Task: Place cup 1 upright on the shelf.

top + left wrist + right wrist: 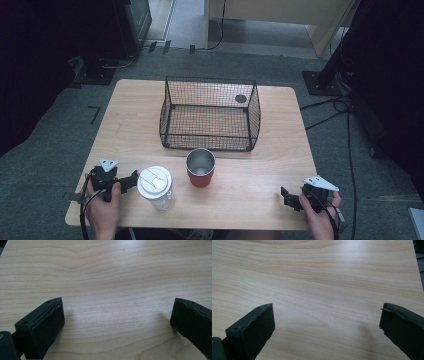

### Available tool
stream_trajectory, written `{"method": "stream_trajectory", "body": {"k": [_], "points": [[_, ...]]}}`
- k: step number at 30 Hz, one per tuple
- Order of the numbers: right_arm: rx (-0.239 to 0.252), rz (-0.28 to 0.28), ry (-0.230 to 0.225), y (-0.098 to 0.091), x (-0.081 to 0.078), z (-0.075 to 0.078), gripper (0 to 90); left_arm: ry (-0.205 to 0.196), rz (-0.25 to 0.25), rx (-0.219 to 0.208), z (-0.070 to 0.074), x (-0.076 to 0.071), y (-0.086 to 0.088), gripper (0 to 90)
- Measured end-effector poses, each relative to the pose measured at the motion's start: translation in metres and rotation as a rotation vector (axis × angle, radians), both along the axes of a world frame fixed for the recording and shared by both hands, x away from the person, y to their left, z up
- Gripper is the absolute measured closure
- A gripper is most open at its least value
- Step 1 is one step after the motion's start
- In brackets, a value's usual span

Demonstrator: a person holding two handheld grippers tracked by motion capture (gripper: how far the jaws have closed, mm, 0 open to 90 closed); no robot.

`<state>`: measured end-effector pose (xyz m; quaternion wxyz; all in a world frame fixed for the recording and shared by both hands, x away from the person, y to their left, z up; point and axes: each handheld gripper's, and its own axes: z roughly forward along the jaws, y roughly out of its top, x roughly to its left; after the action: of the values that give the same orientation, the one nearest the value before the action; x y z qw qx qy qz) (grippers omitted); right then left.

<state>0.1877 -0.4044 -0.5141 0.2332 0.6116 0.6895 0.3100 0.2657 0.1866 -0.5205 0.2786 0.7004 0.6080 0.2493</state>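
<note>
My jaws stand spread wide on both sides, with nothing between them but bare wood. My left gripper [131,181] rests low at the near left of the table [260,195], pointing toward the clear jar [157,189] with the white lid, which stands upright just beside it, not yet touched. My right gripper [286,196] sits well apart at the near right edge.

Just past the jar stands a red cup [200,168] with a shiny metal inside, open and upright, and behind that a black wire basket [210,114].

I judge the jar to be light, stiff plastic with smooth, slippery walls. I would close on its body below the lid, where the sides run straight, and squeeze gently so it does not skid or tip. The cup looks heavier and rigid; its wall near the rim would be the place to pinch.
</note>
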Motion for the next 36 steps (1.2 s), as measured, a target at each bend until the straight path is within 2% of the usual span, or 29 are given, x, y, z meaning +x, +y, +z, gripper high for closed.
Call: {"method": "stream_trajectory", "body": {"k": [7,13,20,23,36], "points": [[0.01,0.006,-0.022,0.01,0.001,0.012,0.0,0.0,0.0,0.0,0.0,0.0,0.0,0.0],[0.014,0.043,-0.051,0.028,0.006,0.026,0.0,-0.001,0.001,-0.001,0.0,0.0,0.0,0.0],[0.007,0.076,-0.066,0.047,0.013,0.031,0.0,0.0,0.001,-0.001,0.0,0.0,0.0,0.0],[0.02,0.088,-0.072,0.053,0.015,0.033,0.0,-0.001,0.001,0.0,0.0,0.0,0.0,0.0],[0.033,0.146,-0.096,0.078,0.017,0.04,0.0,-0.001,0.001,-0.001,0.0,0.0,0.0,0.0]]}}
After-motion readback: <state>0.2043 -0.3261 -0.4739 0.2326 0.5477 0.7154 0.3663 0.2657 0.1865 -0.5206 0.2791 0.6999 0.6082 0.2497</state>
